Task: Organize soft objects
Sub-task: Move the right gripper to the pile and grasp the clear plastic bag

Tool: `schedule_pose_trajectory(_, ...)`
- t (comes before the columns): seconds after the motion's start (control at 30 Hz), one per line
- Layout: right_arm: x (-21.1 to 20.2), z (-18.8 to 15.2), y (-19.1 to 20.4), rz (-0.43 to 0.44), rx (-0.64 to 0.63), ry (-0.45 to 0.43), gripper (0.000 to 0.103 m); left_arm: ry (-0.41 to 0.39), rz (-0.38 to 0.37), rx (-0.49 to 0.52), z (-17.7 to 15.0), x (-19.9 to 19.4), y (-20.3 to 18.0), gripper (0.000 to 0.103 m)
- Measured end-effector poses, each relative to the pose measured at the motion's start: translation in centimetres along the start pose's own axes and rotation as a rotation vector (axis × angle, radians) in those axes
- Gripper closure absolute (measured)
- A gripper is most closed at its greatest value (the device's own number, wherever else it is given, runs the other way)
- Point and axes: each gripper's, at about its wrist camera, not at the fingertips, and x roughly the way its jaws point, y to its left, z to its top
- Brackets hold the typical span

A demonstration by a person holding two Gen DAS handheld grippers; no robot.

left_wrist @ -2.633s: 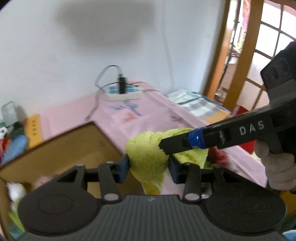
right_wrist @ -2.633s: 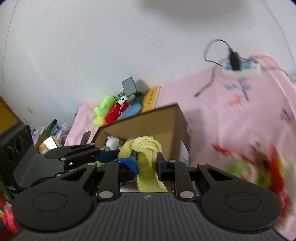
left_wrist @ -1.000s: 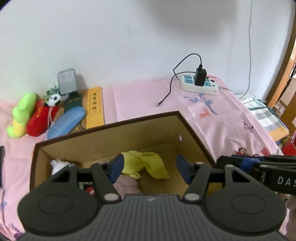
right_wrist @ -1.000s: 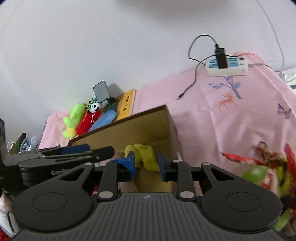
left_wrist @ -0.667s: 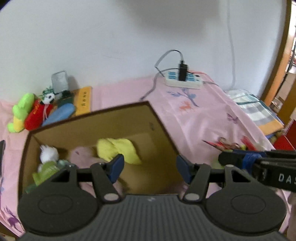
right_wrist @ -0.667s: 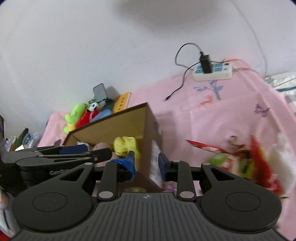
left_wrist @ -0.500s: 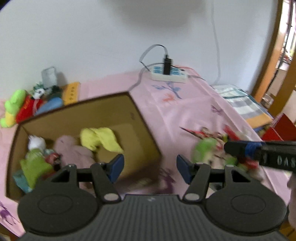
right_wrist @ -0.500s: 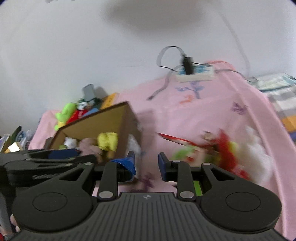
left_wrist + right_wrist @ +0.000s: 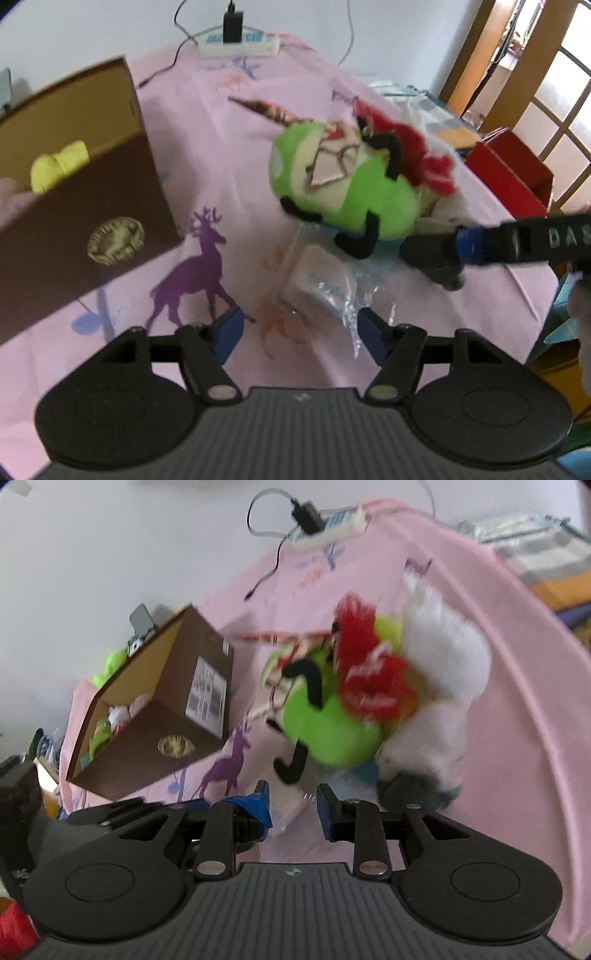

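My left gripper (image 9: 297,328) has just been opening and gapes wide over the plastic-wrapped pack (image 9: 319,286), nothing between its pads. My right gripper (image 9: 291,805) stands narrowly parted, also just easing apart, empty, nosing at the foot of the pile. The green plush (image 9: 343,184) sits mid-bed on the pink sheet (image 9: 221,147), tangled with a red fluffy toy (image 9: 369,679) and a white one (image 9: 443,672), near the brown box (image 9: 74,221) at the left edge. The risk, I reckon: snagging crinkly film instead of plush, or dragging the whole heap along.
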Motion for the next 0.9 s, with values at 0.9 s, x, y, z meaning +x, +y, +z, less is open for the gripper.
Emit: schedule_pose_trajectory(0.9,2.7,0.9,-2.1,0.022,0.174,0.072,0.091,-0.143,0.052,0.158,0.3,1.1,0.6,0.019)
